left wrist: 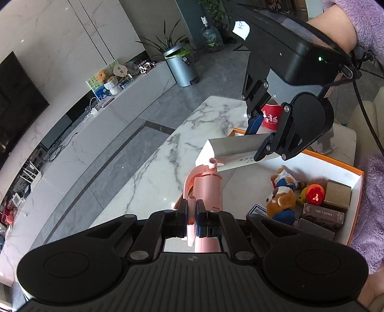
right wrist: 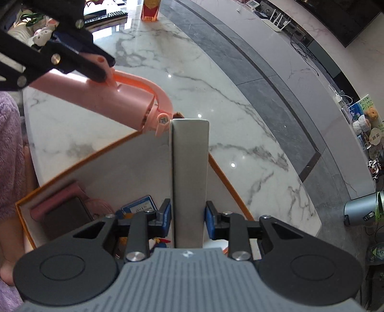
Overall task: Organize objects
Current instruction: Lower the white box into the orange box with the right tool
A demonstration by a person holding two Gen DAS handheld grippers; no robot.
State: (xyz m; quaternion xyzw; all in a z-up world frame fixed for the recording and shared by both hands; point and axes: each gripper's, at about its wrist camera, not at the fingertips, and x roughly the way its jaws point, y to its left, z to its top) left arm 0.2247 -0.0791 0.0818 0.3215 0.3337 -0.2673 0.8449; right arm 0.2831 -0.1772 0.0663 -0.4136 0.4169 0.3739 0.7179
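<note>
My left gripper (left wrist: 191, 217) is shut on the handle of a pink bottle-shaped object (left wrist: 207, 189), held in the air over the marble table (left wrist: 153, 172). The same pink object (right wrist: 108, 98) shows at upper left in the right wrist view, with the left gripper's fingers (right wrist: 79, 62) on it. My right gripper (right wrist: 188, 217) is shut on a long white box (right wrist: 189, 172), which sticks straight out past its blue pads. That white box (left wrist: 237, 147) and the right gripper (left wrist: 264, 134) hang over the orange-rimmed open box (left wrist: 357, 189).
The orange-rimmed box (right wrist: 60, 177) holds a plush bear (left wrist: 280, 199), a red and yellow toy (left wrist: 312, 194), small cartons (left wrist: 338, 194) and a dark wallet (right wrist: 64, 216). A red cup (left wrist: 271, 116) stands behind it. A red carton (right wrist: 150, 9) stands far off. A purple sleeve (left wrist: 369, 201) borders the box.
</note>
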